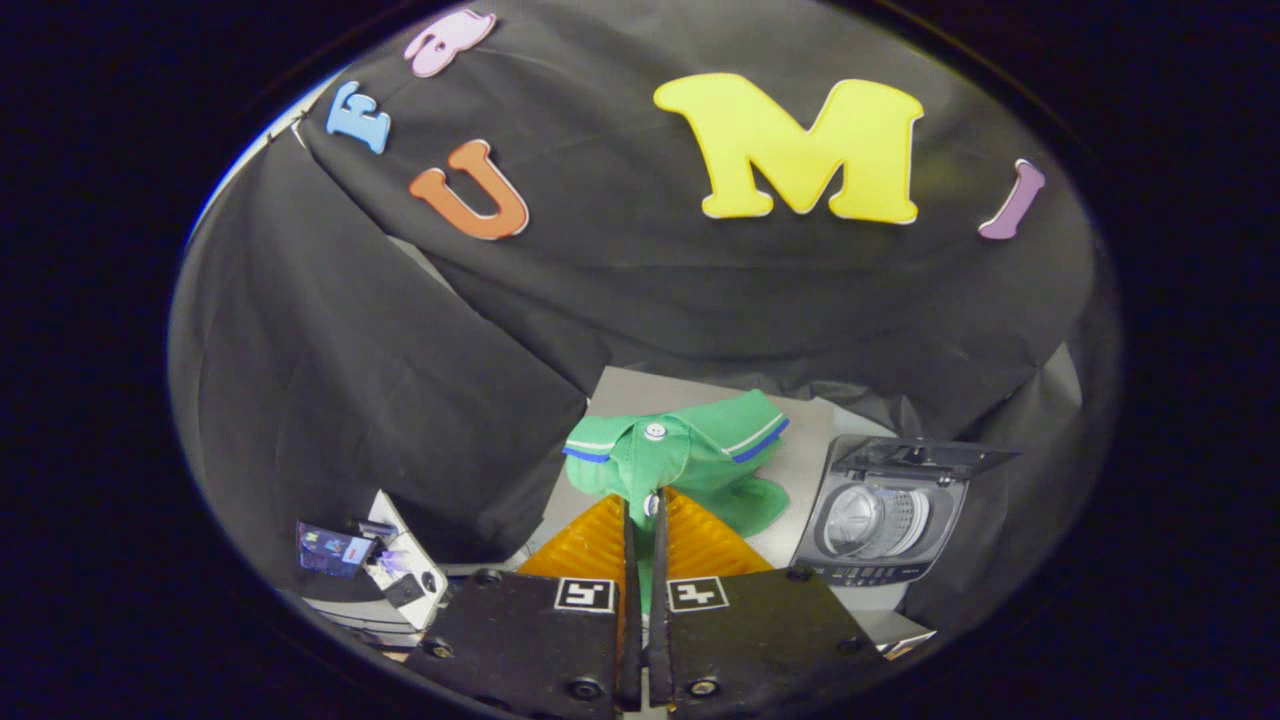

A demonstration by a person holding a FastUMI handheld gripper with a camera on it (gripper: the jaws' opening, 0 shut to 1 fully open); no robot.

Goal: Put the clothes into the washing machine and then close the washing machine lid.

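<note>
Fingers of the gripper (643, 505) are pinched nearly together on a fold of the green shirt (690, 455), which hangs bunched just ahead of them above the grey tabletop (800, 470). Beside it, off to the right, stands the small washing machine (880, 520), its lid (925, 457) tipped up and the drum open.
</note>
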